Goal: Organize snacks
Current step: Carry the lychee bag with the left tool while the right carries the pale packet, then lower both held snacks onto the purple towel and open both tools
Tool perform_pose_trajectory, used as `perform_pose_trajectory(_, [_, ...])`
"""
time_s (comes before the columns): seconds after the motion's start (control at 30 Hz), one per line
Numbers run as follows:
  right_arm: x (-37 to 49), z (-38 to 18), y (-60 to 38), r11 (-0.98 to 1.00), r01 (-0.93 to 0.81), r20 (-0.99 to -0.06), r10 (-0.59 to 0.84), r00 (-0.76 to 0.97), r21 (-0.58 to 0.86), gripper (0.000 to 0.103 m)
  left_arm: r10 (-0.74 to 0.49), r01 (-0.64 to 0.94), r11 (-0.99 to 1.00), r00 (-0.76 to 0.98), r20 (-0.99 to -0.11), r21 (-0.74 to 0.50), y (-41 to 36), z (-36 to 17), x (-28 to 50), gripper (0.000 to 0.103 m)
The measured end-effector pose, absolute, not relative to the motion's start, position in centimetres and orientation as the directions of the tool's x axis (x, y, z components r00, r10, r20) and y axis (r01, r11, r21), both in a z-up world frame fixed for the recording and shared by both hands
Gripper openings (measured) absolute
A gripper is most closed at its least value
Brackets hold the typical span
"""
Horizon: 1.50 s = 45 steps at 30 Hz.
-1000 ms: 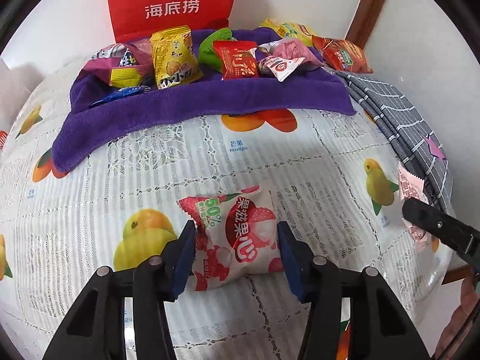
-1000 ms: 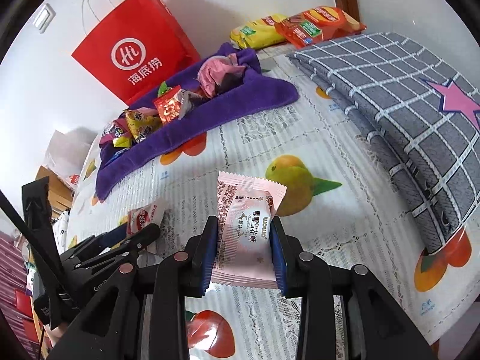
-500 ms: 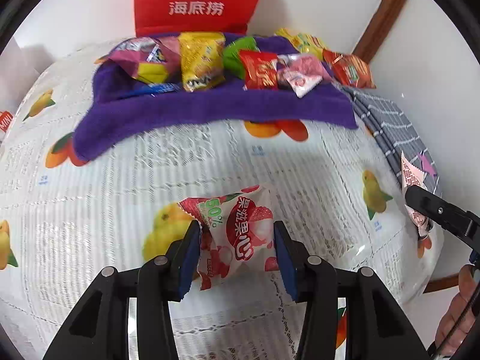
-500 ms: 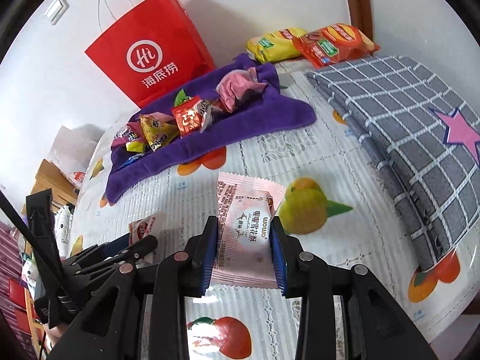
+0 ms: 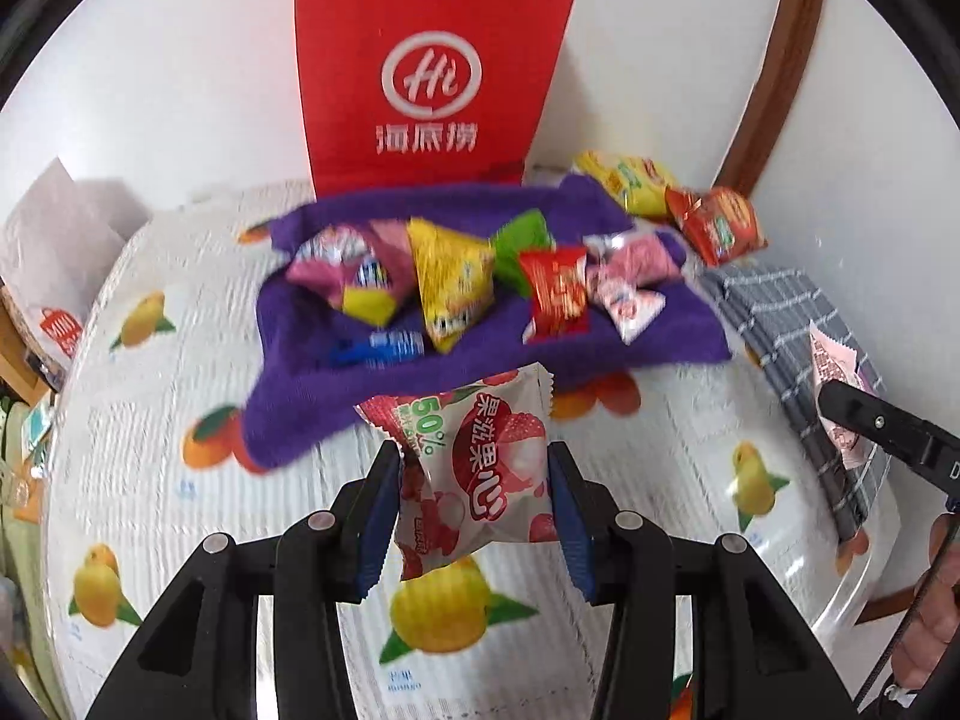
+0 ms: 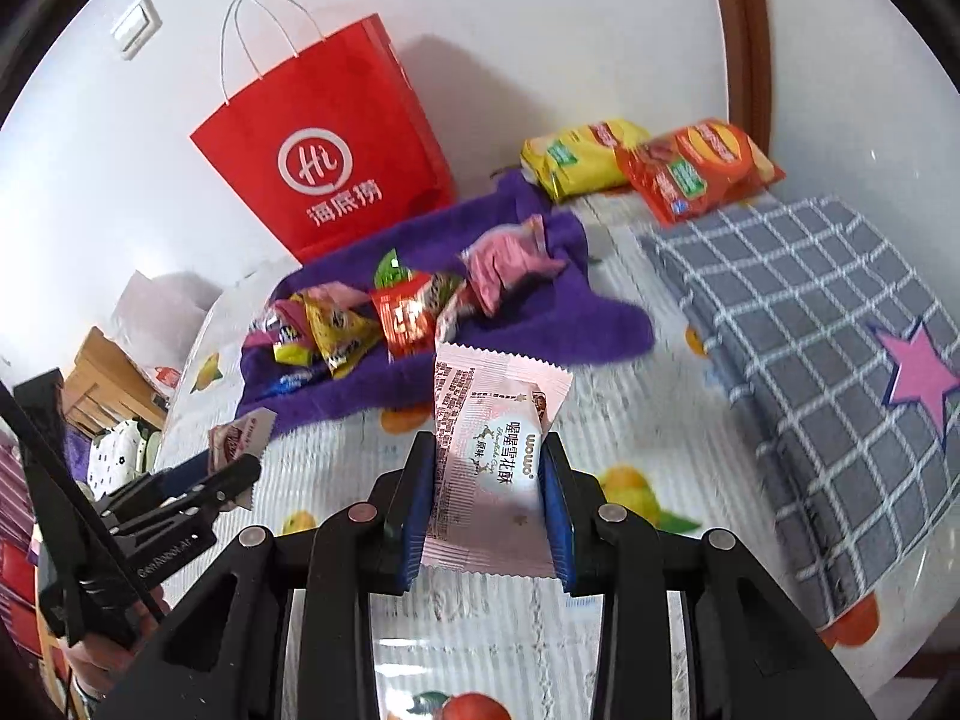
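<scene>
My left gripper [image 5: 474, 516] is shut on a white and red lychee snack packet [image 5: 480, 468], held above the fruit-print tablecloth [image 5: 150, 480]. My right gripper [image 6: 486, 510] is shut on a pale pink snack bar wrapper [image 6: 492, 444], also lifted off the cloth. Both point toward a purple towel [image 5: 312, 384] [image 6: 576, 312] that carries several small snack packs, among them a yellow one [image 5: 450, 276] and a red one [image 5: 555, 291] [image 6: 402, 315]. In the right wrist view the left gripper [image 6: 234, 474] shows at the left edge with its packet.
A red paper bag [image 5: 432, 78] [image 6: 336, 138] stands against the wall behind the towel. Yellow [image 6: 576, 156] and red [image 6: 690, 168] chip bags lie at the back right. A grey checked cloth [image 6: 810, 360] covers the table's right side. A wooden door frame [image 5: 774, 60] rises behind.
Both grippers have risen with their packets off the tablecloth and now look more toward the purple towel and red bag. The left jaws closed tighter on the lychee packet.
</scene>
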State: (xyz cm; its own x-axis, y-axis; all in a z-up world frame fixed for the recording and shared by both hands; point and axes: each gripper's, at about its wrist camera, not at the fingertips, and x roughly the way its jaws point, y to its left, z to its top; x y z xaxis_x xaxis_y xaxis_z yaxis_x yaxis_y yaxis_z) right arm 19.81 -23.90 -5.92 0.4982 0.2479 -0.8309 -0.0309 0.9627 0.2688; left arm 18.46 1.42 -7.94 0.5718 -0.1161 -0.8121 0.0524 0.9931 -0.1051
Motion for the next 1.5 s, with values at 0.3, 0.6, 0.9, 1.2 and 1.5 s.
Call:
perform_pose_trajectory(0.3, [22.8,-3.7,-23.3,0.959,-0.076,-0.804,0.271,0.529,0.274,0.034,-0.114,0.051,0.993,0.607,-0.786,-0.104,1.7,-5.5,21.3,0.045])
perform_pose_trajectory(0.6, [26.9,-1.8,-22.7,0.956,-0.105,-0.787,0.287,0.546,0.276,0.034,-0.075,0.016,0.996,0.634,-0.769,-0.084,3.1,-3.6,24.0,0.045])
perform_pose_trajectory(0.9, [31.6,-1.6,-21.5,0.945,-0.123,-0.781,0.320,0.537,0.304,0.034,-0.071,-0.026,0.993,0.650,-0.756,-0.116,5.0,-2.9,27.7,0.045])
perform_pose_trajectory(1.2, [35.2,-1.5,-20.2,0.931,-0.147,-0.754,0.357,0.551,0.333,0.034,-0.052,-0.036,0.994,0.668,-0.742,-0.102,5.2,-2.3,30.4,0.045])
perform_pose_trajectory(1.5, [37.4,-4.7,-20.1,0.932,-0.134,-0.784,0.357,0.507,0.337,0.034,-0.060,-0.032,0.993,0.666,-0.744,-0.110,4.1,-4.1,32.7,0.045])
